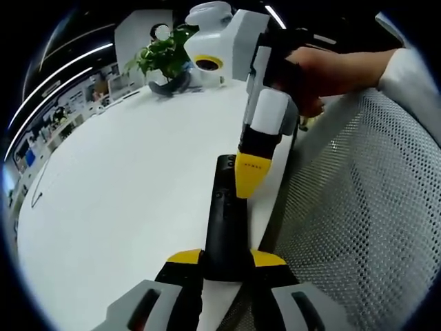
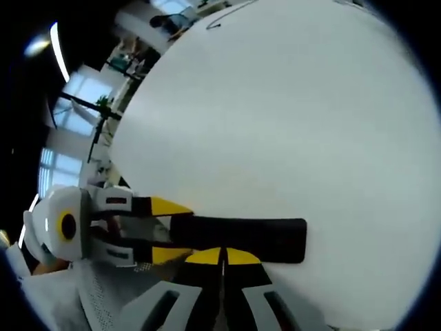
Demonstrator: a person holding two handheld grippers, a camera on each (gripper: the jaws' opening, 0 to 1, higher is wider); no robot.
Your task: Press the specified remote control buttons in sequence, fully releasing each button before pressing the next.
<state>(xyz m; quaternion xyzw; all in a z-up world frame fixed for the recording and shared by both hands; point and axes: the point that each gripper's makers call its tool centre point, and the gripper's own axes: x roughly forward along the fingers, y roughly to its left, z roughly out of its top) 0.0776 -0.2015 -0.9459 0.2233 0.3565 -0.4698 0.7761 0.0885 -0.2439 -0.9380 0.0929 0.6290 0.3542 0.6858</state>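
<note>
A long black remote control (image 1: 222, 214) lies along the white table's edge. My left gripper (image 1: 226, 257) is shut on its near end, one yellow tip on each side. My right gripper (image 1: 251, 176), held by a hand, comes down from above with its yellow tips together, and they meet the remote's right side near the middle. In the right gripper view the shut right gripper (image 2: 222, 256) sits against the remote (image 2: 255, 238), while the left gripper (image 2: 167, 229) clamps its left end. The buttons under the tip are hidden.
The white table (image 1: 117, 200) stretches away to the left. A potted plant (image 1: 162, 55) and a dark object stand at its far end. A grey mesh chair back (image 1: 358, 207) rises right beside the table edge. A thin cable (image 2: 227, 17) lies far across the tabletop.
</note>
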